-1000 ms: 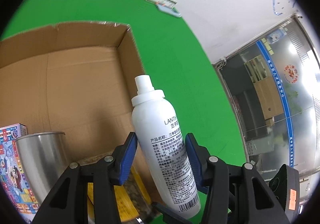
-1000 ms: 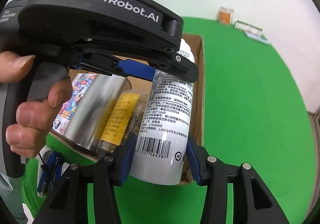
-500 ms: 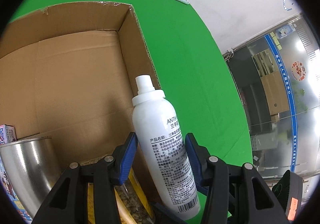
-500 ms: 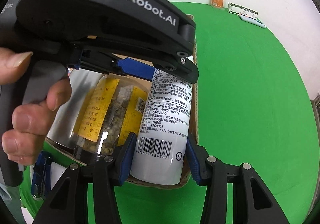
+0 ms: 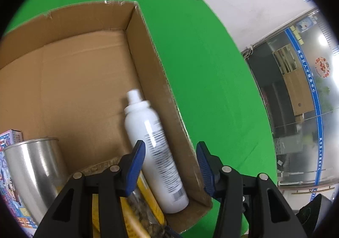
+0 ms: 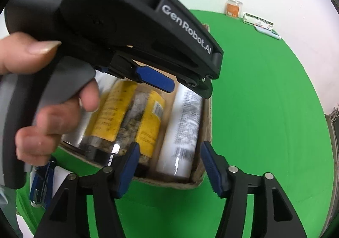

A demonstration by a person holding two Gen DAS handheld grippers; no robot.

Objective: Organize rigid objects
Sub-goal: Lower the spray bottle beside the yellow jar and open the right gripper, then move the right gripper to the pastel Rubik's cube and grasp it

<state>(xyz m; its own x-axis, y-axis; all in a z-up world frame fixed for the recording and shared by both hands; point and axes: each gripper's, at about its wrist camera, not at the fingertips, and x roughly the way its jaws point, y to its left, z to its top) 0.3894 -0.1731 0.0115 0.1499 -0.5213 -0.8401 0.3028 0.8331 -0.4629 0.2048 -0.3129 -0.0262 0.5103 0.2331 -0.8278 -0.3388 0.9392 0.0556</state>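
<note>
A white spray bottle (image 5: 152, 149) lies in the cardboard box (image 5: 84, 68), along its right wall, nozzle pointing to the far end. My left gripper (image 5: 170, 161) hovers above the bottle's lower half, open, its blue pads clear of it. In the right wrist view the bottle (image 6: 182, 127) rests in the near right corner of the box (image 6: 169, 182). My right gripper (image 6: 169, 163) stands just in front of that corner; its jaws are opening and grip nothing. A person's hand (image 6: 53, 115) holds the left gripper (image 6: 182, 87) over the box.
A steel cup (image 5: 34, 165) and a jar with yellow labels (image 6: 127, 123) lie in the box left of the bottle. A colourful carton (image 5: 8, 153) sits at the far left. Green cloth (image 5: 211, 89) covers the table. A small orange jar (image 6: 234, 7) stands at the back.
The bottle was held between both grippers' pads; now it lies loose in the box by the right wall. The right jaws have widened. The left jaws keep the same gap.
</note>
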